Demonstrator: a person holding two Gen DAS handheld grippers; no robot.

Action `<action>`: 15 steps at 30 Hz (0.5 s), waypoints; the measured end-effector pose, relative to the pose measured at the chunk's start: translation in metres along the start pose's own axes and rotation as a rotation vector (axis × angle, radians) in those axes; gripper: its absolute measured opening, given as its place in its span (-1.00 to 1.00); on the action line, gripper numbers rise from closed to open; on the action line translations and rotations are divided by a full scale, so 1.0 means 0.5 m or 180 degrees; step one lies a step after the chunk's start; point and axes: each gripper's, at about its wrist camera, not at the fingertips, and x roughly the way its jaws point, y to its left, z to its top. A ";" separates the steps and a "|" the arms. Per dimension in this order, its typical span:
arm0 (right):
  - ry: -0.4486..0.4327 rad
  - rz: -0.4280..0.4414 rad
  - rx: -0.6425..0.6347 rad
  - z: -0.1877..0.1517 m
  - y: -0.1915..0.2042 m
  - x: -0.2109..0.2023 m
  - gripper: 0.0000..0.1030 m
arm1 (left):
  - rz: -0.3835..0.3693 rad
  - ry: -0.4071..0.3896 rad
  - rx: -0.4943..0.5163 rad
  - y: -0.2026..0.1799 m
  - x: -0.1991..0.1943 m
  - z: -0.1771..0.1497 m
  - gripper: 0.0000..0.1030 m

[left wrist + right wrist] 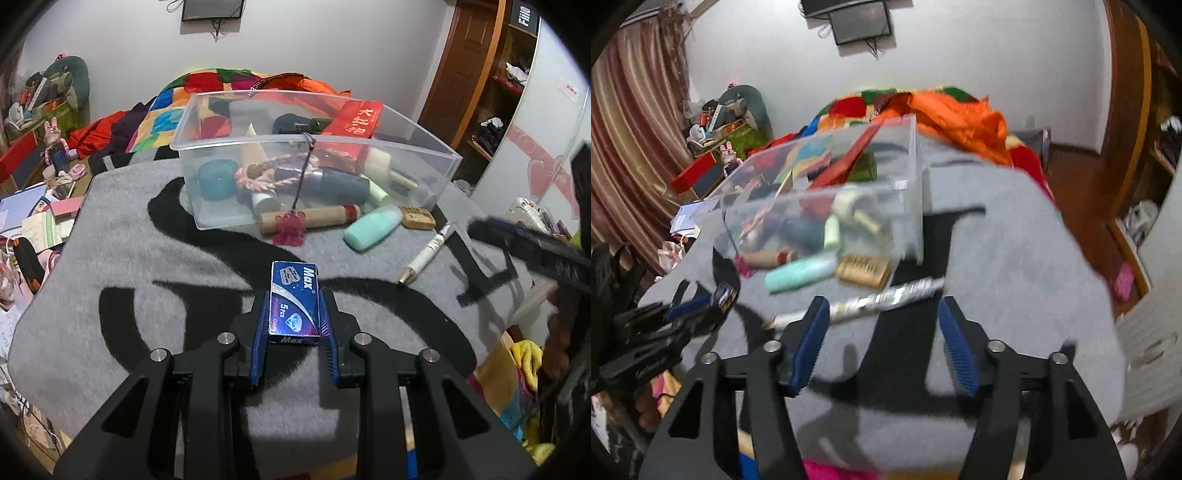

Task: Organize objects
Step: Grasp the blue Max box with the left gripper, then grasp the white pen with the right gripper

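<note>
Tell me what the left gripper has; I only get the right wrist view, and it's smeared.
Observer: The left gripper is shut on a small blue box printed "Max", with a pad on each long side.
Operator: Give me the pen's lie.
Observer: The white pen lies on the grey blanket right of the box, gold tip nearest the camera, apart from the clear bin.
Operator: Check the bin's front.
Observer: A red tassel hangs on a cord from the front rim, down to the blanket.

Open blanket (pixel 122 258) before cluttered bin (pixel 314 138), seemingly
</note>
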 end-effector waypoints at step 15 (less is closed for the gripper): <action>0.0864 0.0778 -0.0895 0.015 0.025 0.080 0.21 | -0.0064 0.0017 -0.0083 0.019 -0.034 -0.013 -0.49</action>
